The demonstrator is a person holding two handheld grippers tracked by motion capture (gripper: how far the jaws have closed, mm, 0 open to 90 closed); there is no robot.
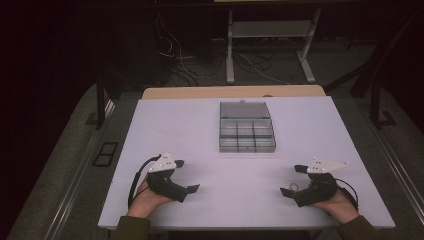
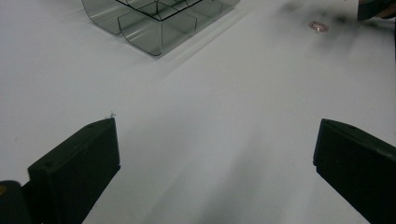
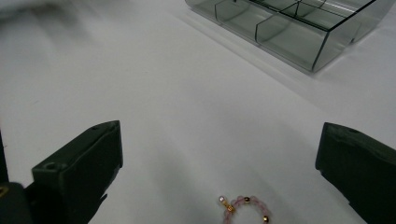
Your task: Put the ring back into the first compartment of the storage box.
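Both grippers rest on the white table (image 1: 200, 125) with jaws spread wide and nothing between them: the left gripper (image 1: 189, 176) at the near left, the right gripper (image 1: 292, 180) at the near right. A small pink-and-gold bead bracelet (image 3: 243, 210) lies flat on the table just ahead of the right gripper, between the lines of its two open jaws and clear of both, so the right hand (image 1: 340, 205) is much the nearer. The clear compartment box (image 1: 246, 134) stands open at the far centre, well apart from the bracelet and to its far left.
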